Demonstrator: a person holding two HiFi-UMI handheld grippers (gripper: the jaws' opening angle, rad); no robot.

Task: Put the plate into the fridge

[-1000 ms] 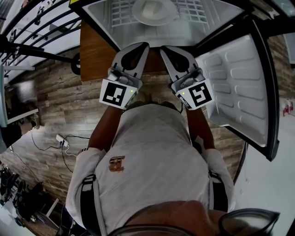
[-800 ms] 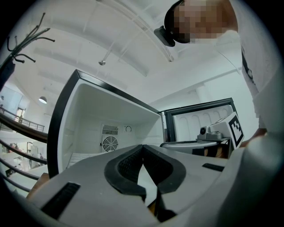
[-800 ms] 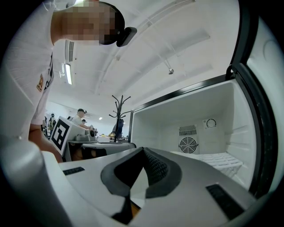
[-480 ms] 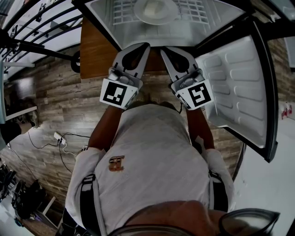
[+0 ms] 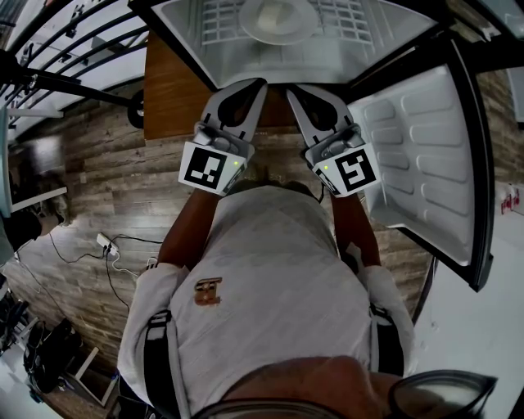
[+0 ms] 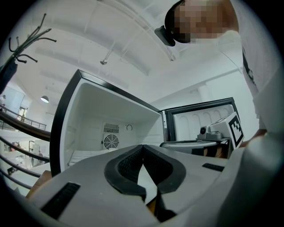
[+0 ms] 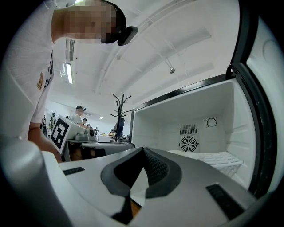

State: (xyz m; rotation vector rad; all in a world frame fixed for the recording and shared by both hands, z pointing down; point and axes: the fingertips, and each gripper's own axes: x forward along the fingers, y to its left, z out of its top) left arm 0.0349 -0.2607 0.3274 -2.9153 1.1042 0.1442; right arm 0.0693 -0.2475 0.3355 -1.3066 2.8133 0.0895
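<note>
Plate [image 5: 277, 18] lies inside the fridge [image 5: 193, 37], ahead of left tongs [image 5: 258, 81] and right tongs [image 5: 290, 85].

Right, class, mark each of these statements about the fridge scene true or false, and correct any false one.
1. The plate lies on the wire shelf inside the fridge. True.
2. The fridge door is closed. False: it stands wide open.
3. The right gripper holds the plate. False: its jaws are together, empty, in front of the fridge.
4. The left gripper has its jaws together with nothing between them. True.
5. A round fan grille sits on the fridge's back wall. True.
</note>
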